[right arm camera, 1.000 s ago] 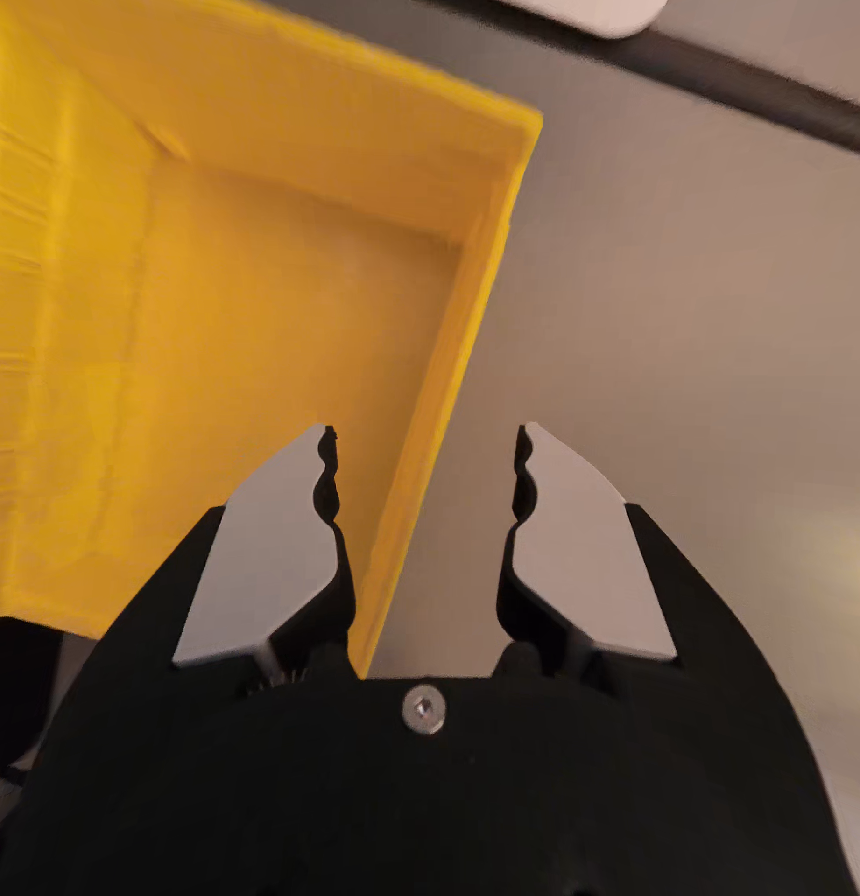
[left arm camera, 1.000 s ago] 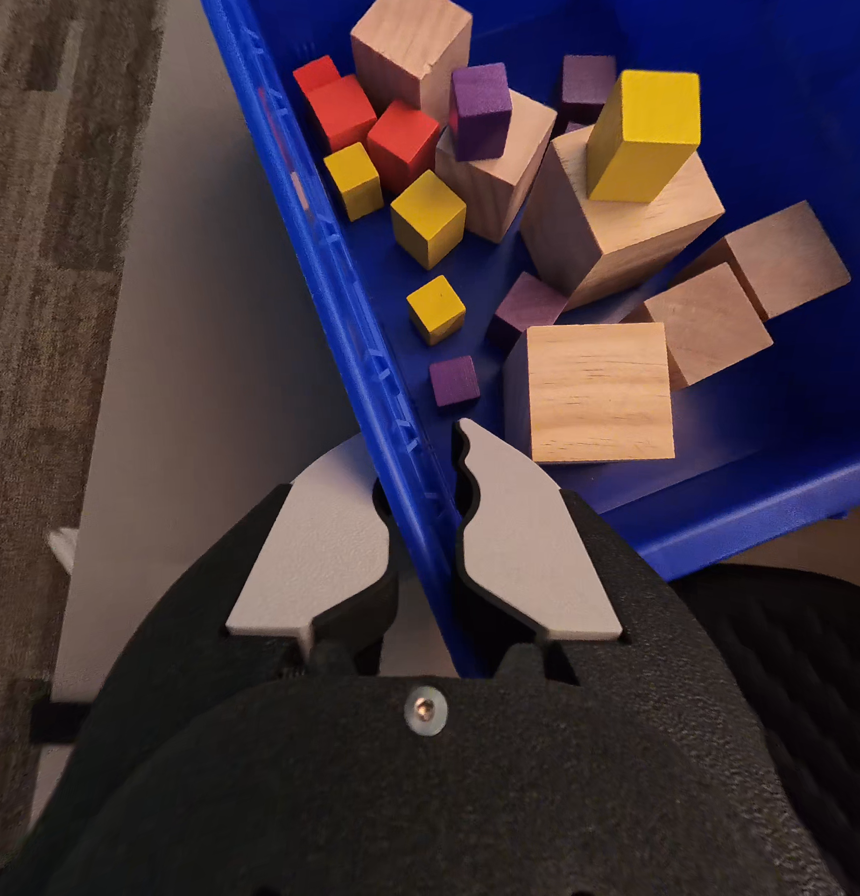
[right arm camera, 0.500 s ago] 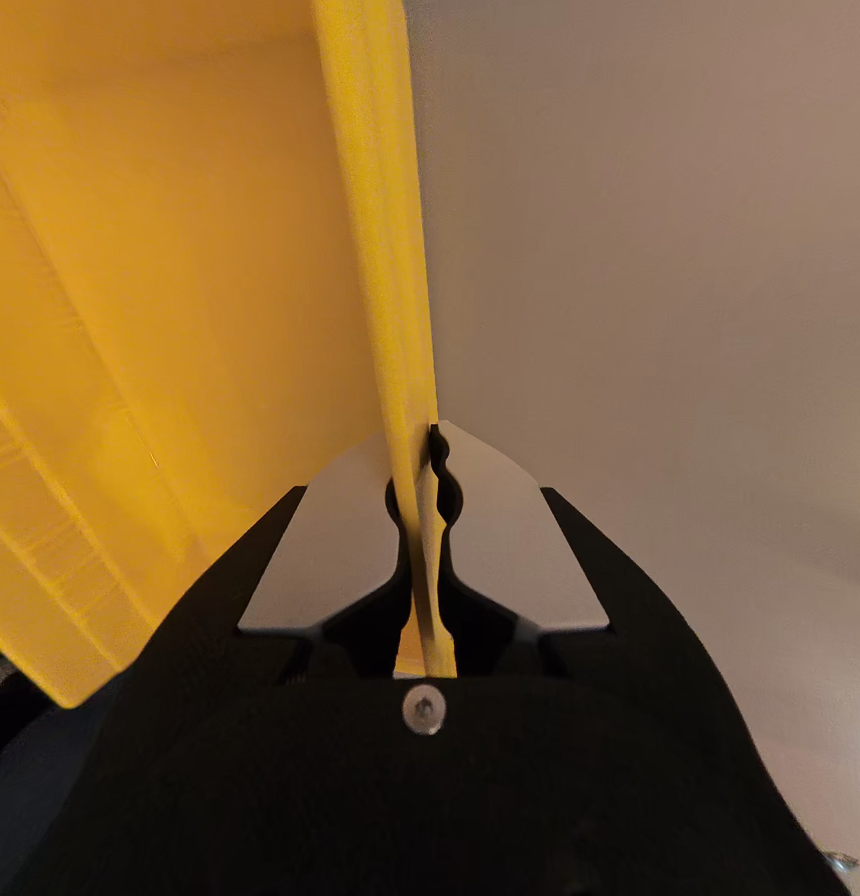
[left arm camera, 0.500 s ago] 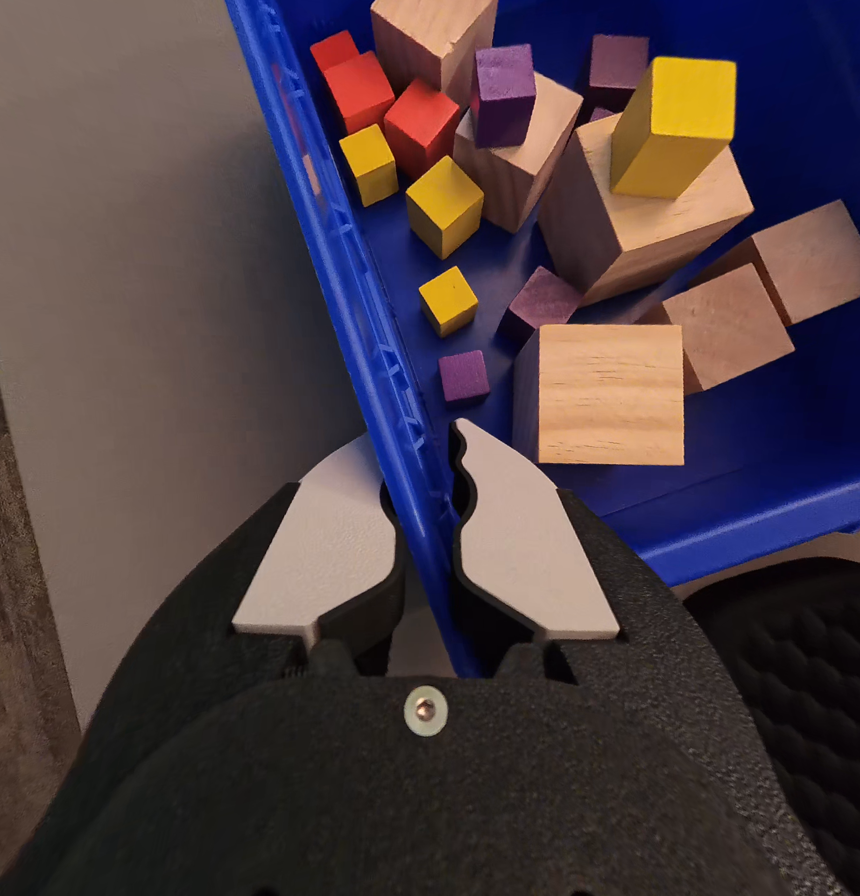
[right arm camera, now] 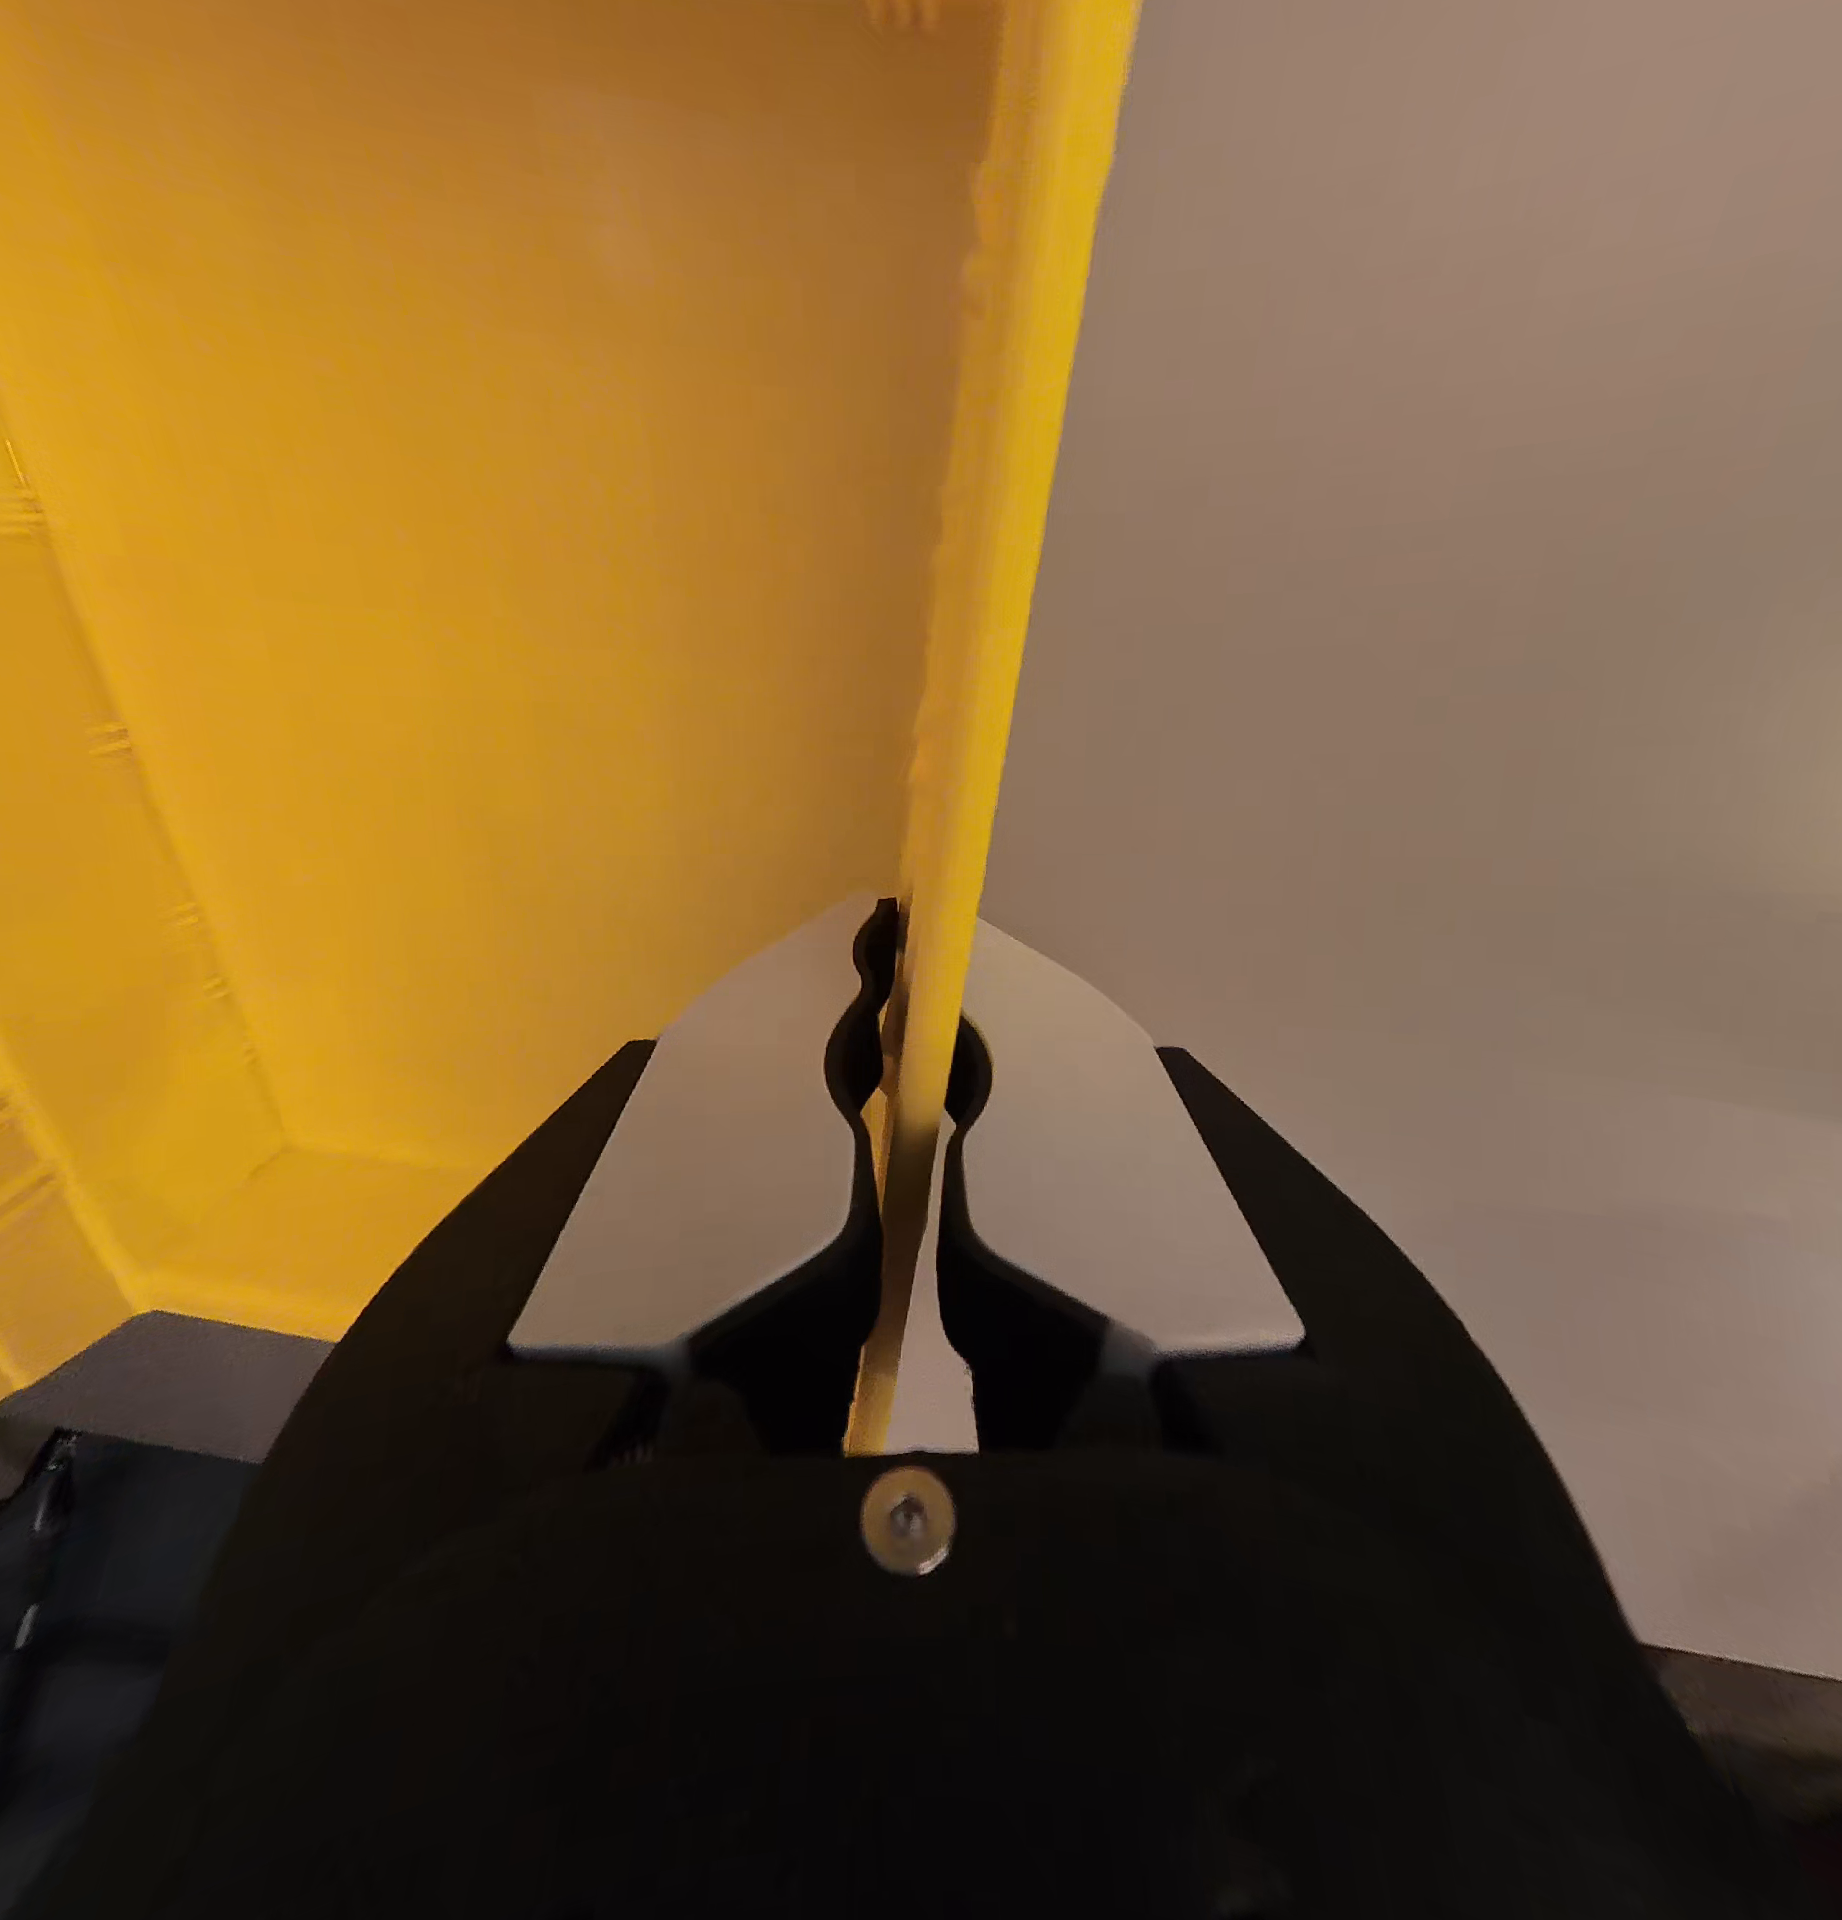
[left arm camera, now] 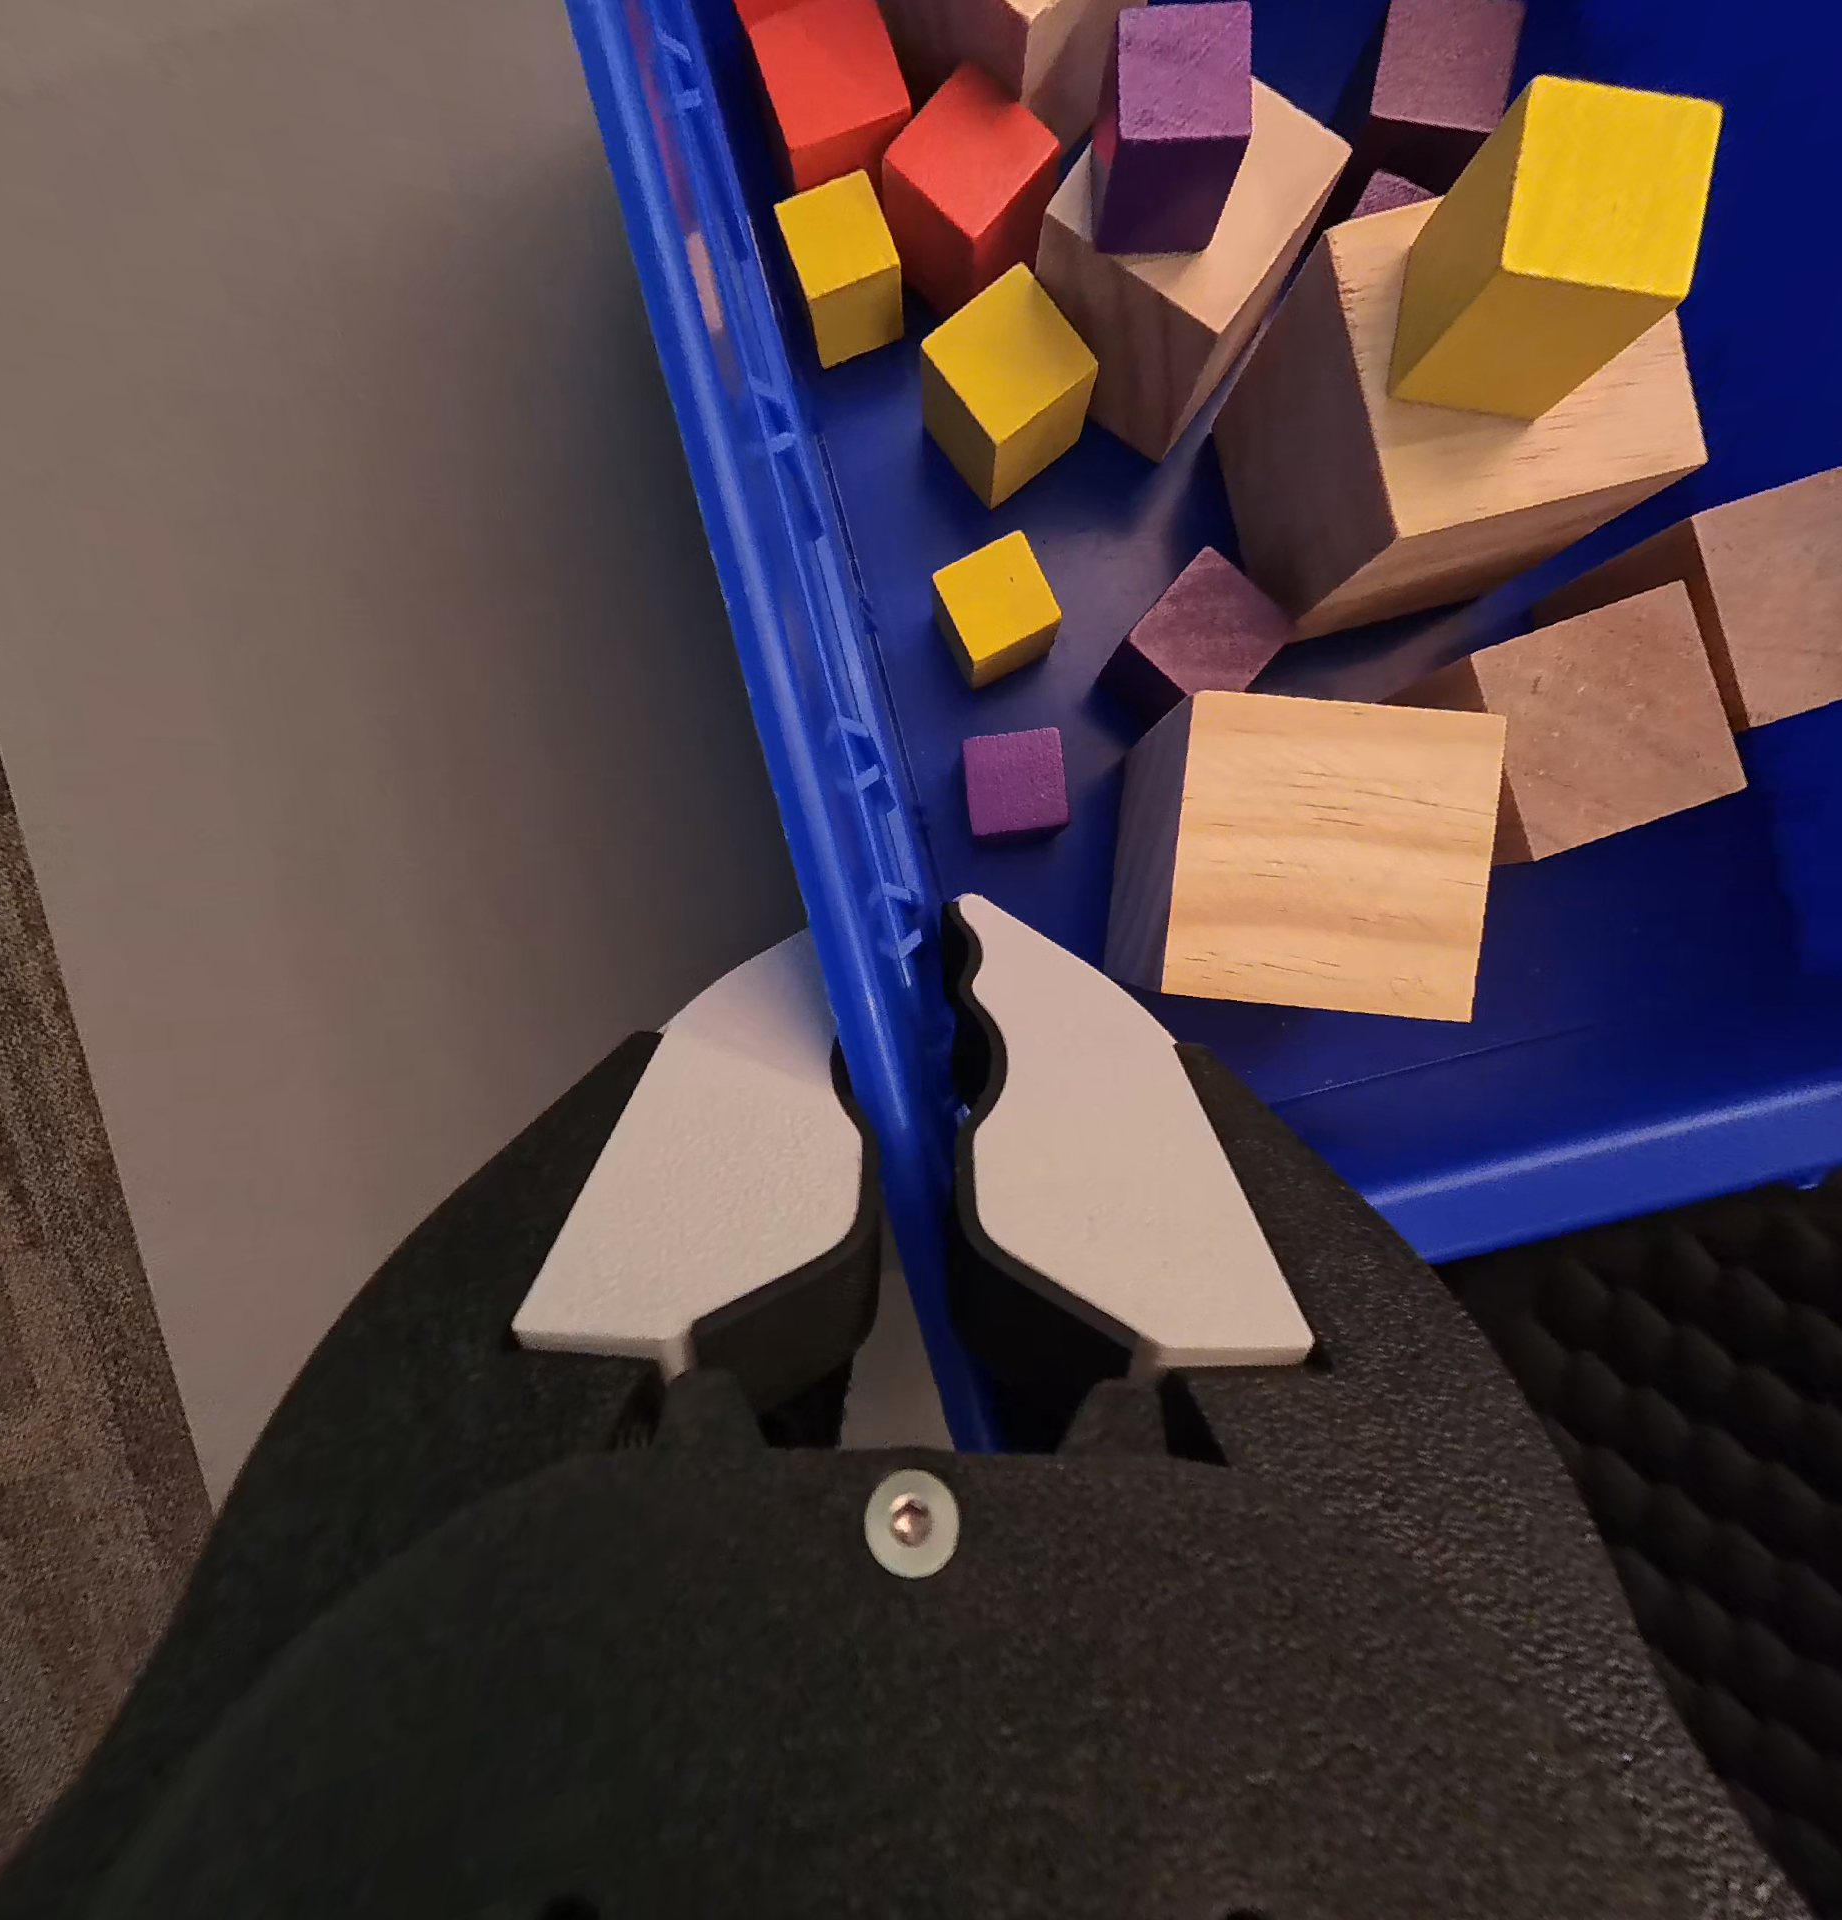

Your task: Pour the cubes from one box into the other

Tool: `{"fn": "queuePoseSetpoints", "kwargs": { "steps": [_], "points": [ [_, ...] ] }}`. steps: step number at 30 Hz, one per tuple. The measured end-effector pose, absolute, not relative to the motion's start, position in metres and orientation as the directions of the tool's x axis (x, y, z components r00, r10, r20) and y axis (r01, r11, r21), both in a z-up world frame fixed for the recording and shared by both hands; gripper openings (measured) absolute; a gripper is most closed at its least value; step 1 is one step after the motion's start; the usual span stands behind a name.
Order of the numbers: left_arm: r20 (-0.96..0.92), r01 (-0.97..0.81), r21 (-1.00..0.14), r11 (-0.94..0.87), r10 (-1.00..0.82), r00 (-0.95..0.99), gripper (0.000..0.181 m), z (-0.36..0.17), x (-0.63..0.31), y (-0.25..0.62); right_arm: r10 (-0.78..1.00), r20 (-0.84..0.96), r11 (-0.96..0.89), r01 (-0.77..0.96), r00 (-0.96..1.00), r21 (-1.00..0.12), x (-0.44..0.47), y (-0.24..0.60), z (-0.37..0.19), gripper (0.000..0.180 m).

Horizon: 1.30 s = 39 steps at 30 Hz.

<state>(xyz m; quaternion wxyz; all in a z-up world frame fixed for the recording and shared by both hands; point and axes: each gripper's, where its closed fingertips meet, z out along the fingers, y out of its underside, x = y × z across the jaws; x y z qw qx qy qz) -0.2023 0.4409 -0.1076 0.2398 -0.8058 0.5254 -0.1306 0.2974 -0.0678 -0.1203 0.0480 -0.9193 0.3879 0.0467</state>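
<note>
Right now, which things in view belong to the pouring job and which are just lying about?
Job: blue box, its wooden cubes, yellow box, left gripper, right gripper.
Just there: grey table, carpet, black foam pad.

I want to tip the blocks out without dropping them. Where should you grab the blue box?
Probably the thin side wall of the blue box, near a corner, coming along the rim with one finger inside and one outside. That is how the left gripper pinches it now. The wall is narrow enough to clamp, and the cubes lie clear of it.
</note>
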Motion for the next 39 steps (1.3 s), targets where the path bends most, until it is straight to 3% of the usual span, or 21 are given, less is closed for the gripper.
{"fn": "queuePoseSetpoints", "kwargs": {
  "steps": [6, 22, 32, 39],
  "points": [
    [-0.048, -0.789, -0.524, -0.322, -0.913, 0.405, 0.008, -0.107, -0.202, 0.439, -0.722, -0.121, -0.679, -0.731, 0.681, -0.063, 0.319, -0.104, -0.121, 0.006],
    [-0.044, -0.784, -0.528, -0.327, -0.911, 0.410, 0.009, -0.107, -0.197, 0.428, -0.814, -0.206, -0.538, -0.839, 0.543, -0.082, 0.310, -0.086, -0.121, 0.005],
    [-0.034, -0.780, -0.541, -0.314, -0.919, 0.393, 0.010, -0.106, -0.195, 0.430, -0.806, -0.192, -0.534, -0.828, 0.559, -0.168, 0.311, -0.085, -0.120, 0.006],
    [-0.002, -0.695, -0.663, -0.276, -0.929, 0.371, 0.047, -0.087, -0.189, 0.432, -0.772, -0.039, -0.591, -0.739, 0.634, -0.323, 0.326, -0.086, -0.111, 0.029]
  ]
}}
